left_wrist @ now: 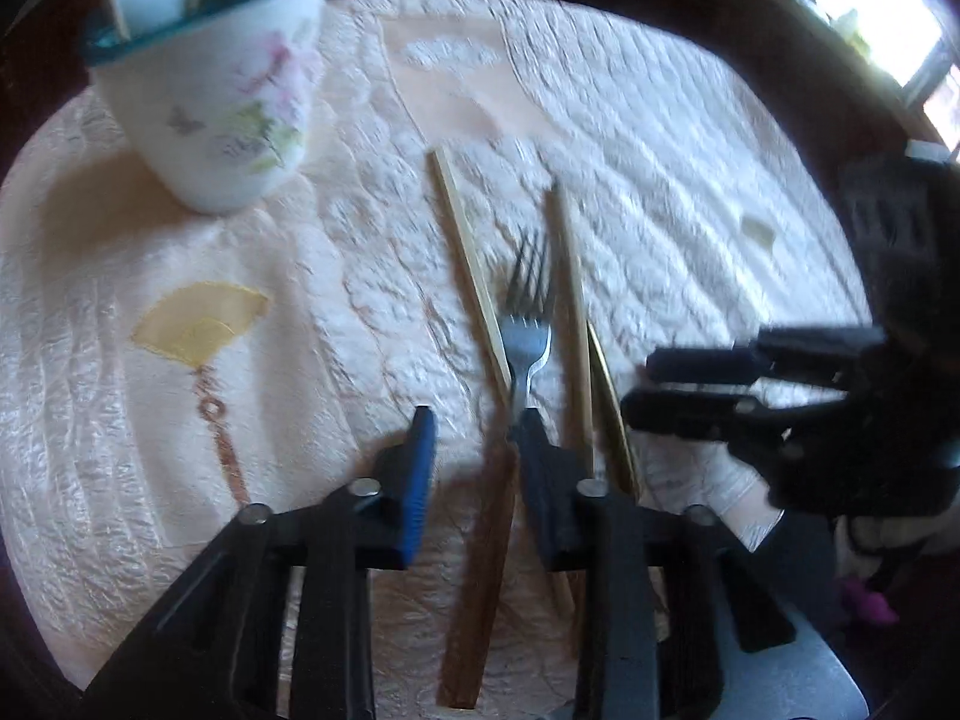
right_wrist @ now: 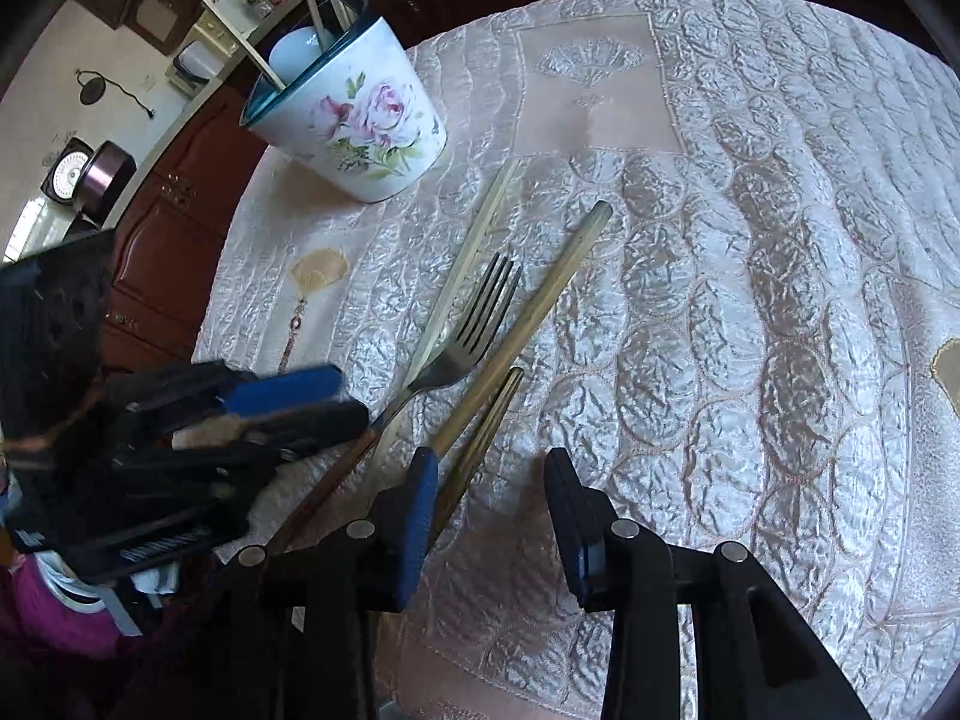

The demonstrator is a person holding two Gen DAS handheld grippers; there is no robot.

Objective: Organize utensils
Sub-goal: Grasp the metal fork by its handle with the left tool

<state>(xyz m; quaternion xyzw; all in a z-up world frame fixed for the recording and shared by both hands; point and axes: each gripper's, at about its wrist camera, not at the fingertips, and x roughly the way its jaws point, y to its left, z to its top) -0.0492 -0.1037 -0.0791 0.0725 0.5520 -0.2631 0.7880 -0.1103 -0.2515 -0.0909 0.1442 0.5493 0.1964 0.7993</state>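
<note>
A fork (left_wrist: pixel 528 324) with a brown wooden handle lies on the quilted cloth among three loose chopsticks (left_wrist: pixel 468 258). My left gripper (left_wrist: pixel 477 450) points down over the fork's handle. Its jaws straddle the handle: the right finger is at the fork's neck and the blue left pad (left_wrist: pixel 420 468) stands clear of it. From the right wrist, the fork (right_wrist: pixel 474 324) runs toward the left gripper (right_wrist: pixel 336 396). My right gripper (right_wrist: pixel 489 480) is open with only cloth between its fingers, and its left pad sits beside two chopsticks (right_wrist: pixel 540 312). It also shows in the left wrist view as the right gripper (left_wrist: pixel 660 384).
A white floral cup (left_wrist: pixel 222 108) with a teal rim stands at the back left, holding chopsticks and a pale rounded utensil; the right wrist view shows the cup (right_wrist: pixel 360 120) too. The round table's cloth (right_wrist: pixel 750 300) stretches right. Brown cabinets (right_wrist: pixel 174 252) stand beyond the left edge.
</note>
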